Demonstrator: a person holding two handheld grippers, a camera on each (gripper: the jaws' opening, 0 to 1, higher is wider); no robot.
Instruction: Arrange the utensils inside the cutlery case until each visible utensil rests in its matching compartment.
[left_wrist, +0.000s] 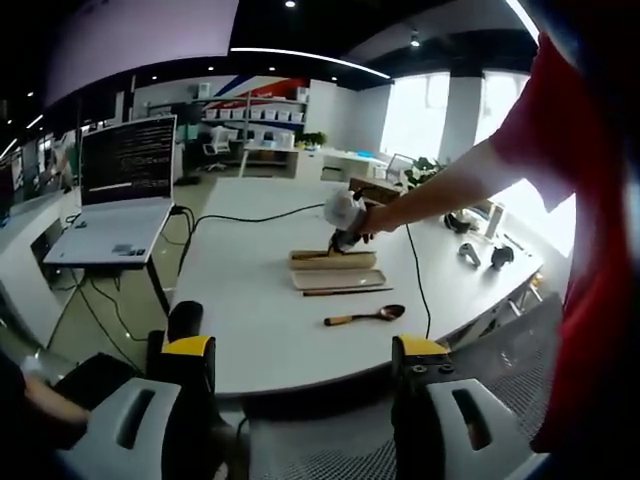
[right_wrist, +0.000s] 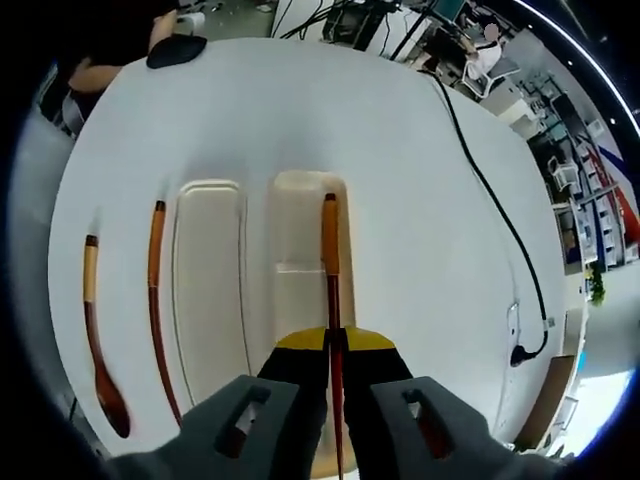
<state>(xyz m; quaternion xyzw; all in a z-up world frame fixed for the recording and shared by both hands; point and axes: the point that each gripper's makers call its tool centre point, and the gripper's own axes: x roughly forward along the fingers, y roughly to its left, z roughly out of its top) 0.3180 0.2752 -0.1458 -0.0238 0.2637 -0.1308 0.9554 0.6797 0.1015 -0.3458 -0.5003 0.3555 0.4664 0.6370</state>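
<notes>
Clenched on a chopstick (right_wrist: 329, 262), the right claw (right_wrist: 335, 350) holds it lengthwise over the cutlery case (right_wrist: 300, 215), above its right-hand tray; the left-hand tray (right_wrist: 208, 280) holds nothing. Beside the case on the white surface (right_wrist: 420, 170) lie a second chopstick (right_wrist: 156, 290) and a spoon (right_wrist: 95, 335). Left claw (left_wrist: 300, 365) hangs released, well back from the surface.

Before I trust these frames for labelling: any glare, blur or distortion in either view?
Left gripper view: windows blow out white, room lines bow from fisheye, person's sleeve is soft. Right gripper view: even light, table edge curves strongly, chopstick stays sharp.
</notes>
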